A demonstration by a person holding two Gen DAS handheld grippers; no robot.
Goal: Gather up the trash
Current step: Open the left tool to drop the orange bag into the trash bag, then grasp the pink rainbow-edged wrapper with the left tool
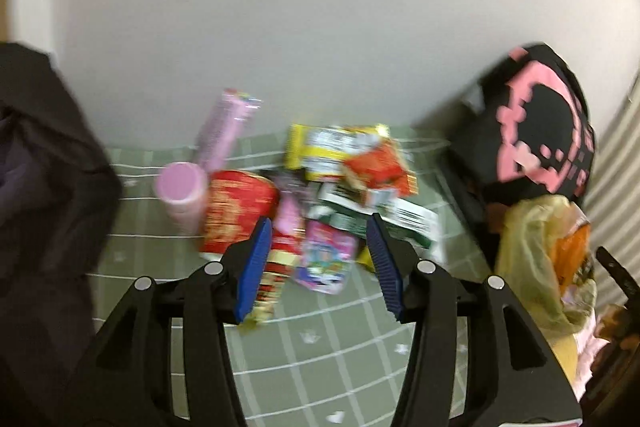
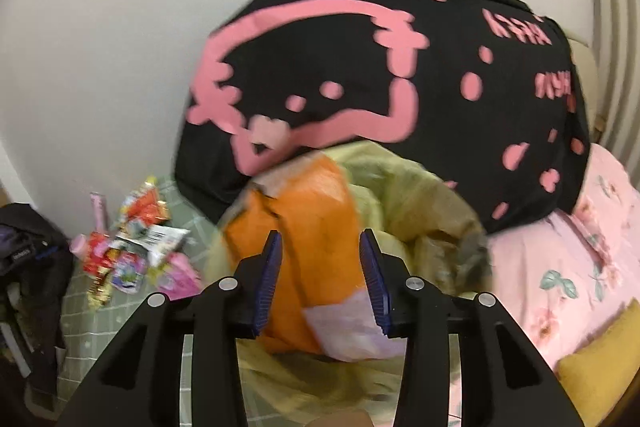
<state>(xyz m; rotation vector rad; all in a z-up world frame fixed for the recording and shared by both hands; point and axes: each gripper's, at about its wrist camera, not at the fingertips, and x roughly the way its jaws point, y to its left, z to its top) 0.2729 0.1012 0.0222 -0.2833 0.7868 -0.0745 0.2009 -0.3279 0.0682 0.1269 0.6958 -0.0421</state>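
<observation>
A pile of trash lies on the green checked sheet point(image 1: 340, 347) by the wall: a red cup point(image 1: 236, 211), a pink cylinder point(image 1: 182, 195), a yellow wrapper point(image 1: 320, 147), a green-and-white wrapper point(image 1: 400, 219) and a pink-purple packet point(image 1: 326, 259). My left gripper point(image 1: 319, 223) hovers open just above that pile, pads touching nothing. In the right wrist view the pile point(image 2: 128, 251) is at the far left. My right gripper point(image 2: 320, 235) stands open over the yellow-green trash bag point(image 2: 420, 195), with an orange packet point(image 2: 312, 211) lying in the bag below its fingers.
A black cushion with pink print point(image 2: 360, 67) leans on the wall behind the bag. Pink floral bedding point(image 2: 580, 247) and a yellow cushion point(image 2: 600, 375) are at the right. A dark bag or garment point(image 1: 40, 187) bounds the left side.
</observation>
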